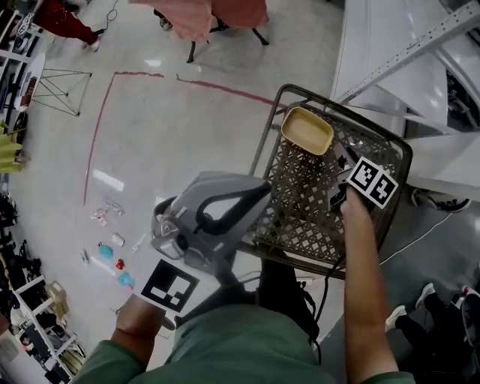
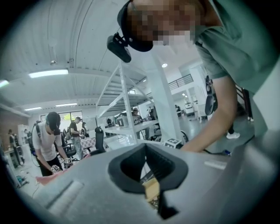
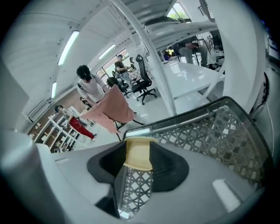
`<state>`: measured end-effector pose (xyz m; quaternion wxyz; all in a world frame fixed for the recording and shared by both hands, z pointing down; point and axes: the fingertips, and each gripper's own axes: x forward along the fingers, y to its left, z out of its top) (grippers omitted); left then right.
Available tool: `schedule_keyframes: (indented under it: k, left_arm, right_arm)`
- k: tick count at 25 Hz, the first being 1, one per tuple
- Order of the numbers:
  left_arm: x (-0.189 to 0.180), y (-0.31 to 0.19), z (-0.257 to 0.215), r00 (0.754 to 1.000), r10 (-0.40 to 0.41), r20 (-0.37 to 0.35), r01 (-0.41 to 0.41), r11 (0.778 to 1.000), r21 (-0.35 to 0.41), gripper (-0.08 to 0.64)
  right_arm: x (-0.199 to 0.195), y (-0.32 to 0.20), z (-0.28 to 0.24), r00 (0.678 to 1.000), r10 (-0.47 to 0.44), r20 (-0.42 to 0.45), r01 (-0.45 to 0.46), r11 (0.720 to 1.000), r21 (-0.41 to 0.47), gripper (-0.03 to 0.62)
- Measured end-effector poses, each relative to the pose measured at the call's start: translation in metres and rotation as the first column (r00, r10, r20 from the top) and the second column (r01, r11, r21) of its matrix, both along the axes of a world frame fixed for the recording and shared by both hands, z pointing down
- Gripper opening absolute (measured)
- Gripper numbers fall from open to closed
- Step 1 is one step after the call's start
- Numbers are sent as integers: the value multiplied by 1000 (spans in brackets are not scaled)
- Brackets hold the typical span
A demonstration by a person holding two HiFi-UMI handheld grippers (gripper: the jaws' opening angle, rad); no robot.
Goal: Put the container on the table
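Observation:
A shallow yellow container (image 1: 307,129) lies at the far end of a dark mesh basket (image 1: 300,202). My right gripper (image 1: 339,161) hangs over the basket, a little short of the container. In the right gripper view its jaws stand apart and empty, with the container (image 3: 139,155) showing beyond the gap and the basket (image 3: 218,127) below. My left gripper (image 1: 259,191) hovers at the basket's near left rim. In the left gripper view (image 2: 146,146) its pads meet at the tips with nothing held, and a sliver of the container (image 2: 152,189) shows beneath them.
White table tops and a steel frame (image 1: 390,45) stand just beyond the basket at the upper right. Small items (image 1: 112,251) lie scattered on the floor at the left. A pink-draped chair (image 1: 202,15) stands at the top, and other people work in the background (image 2: 48,140).

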<state>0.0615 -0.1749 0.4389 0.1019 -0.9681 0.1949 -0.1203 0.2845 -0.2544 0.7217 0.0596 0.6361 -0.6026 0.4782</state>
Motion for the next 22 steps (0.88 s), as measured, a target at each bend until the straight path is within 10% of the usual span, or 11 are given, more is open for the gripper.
schedule_keyframes:
  k: [8,15,22]
  left_arm:
    - [-33,29,-59,999,21,-44,-20,1000,16,2]
    - [-57,58,-113,995,63,-80,-56,995,87,3]
    - [-79,94,-165,987,110,-120,-88,981,170,2]
  right_arm:
    - [-56,56,-199,990,-123,-67,139,916,375,9]
    - [-123,114,-382,914,-201,-353,394,646,654,5]
    - [-194,198,-497,790,-172,-589,602,401,690,3]
